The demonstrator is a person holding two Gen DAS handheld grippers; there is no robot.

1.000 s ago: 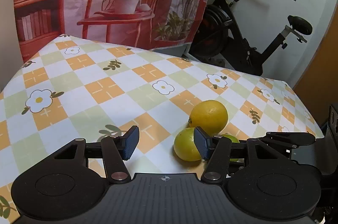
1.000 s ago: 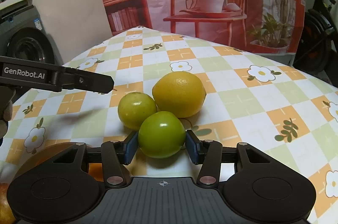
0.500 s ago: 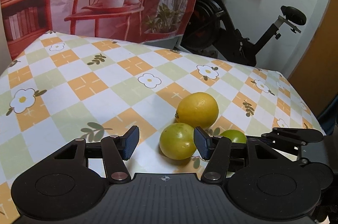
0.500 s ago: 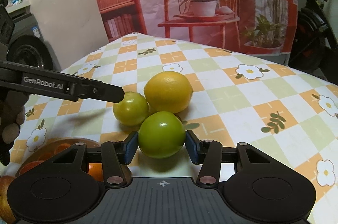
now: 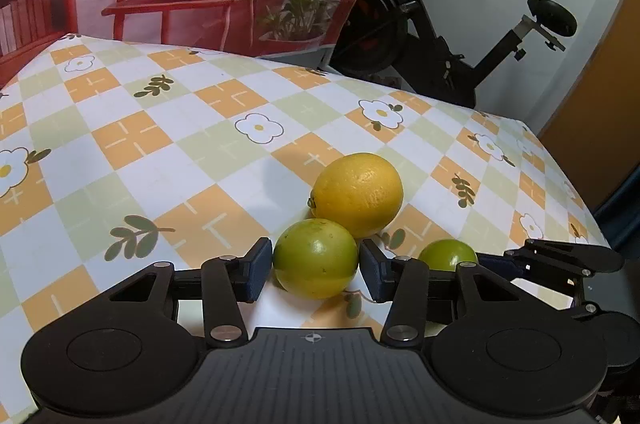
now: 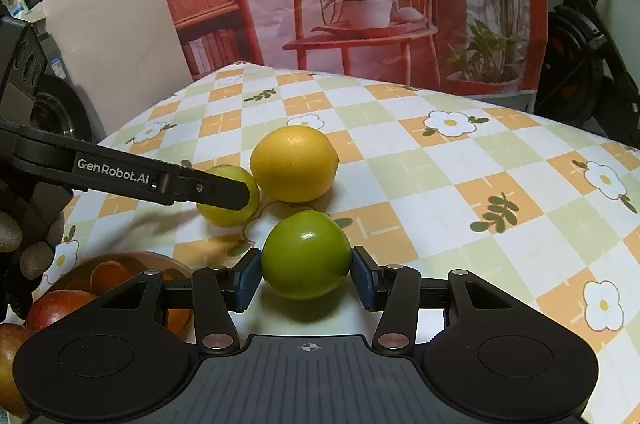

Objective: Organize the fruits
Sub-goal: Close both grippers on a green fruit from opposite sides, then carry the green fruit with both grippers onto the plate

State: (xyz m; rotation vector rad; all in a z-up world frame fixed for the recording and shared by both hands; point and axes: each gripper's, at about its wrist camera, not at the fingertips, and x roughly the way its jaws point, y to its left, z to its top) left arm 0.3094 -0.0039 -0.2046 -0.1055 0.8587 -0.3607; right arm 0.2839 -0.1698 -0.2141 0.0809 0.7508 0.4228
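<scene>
Fruit sits in a tight cluster of three on the checked tablecloth, and both of your grippers are on it at once. Your right gripper is clamped on the green fruit, pads pressing both flanks, the fruit apparently still on the cloth. Your left gripper is closing around the yellow-green fruit; the fruit is between the jaws, with the pads at its sides but no firm squeeze showing yet. The lemon lies loose behind, touching the yellow-green fruit.

Progress looks early to middling. A bowl at the near left corner of the right view already holds orange pieces, with a red fruit just beside it, so some sorting seems done. Three pieces remain out: two are in hand, the lemon is untouched.

Room is generous ahead and to the right, where open cloth runs to the table's far edge. The squeeze is between your own tools: the left finger crosses in front of the yellow-green fruit, near the lemon, and the right gripper's tip lies just beside your left one. Lifting either fruit may nudge the lemon, which looks free to roll. The bowl sits close to the near edge, under your left hand.
</scene>
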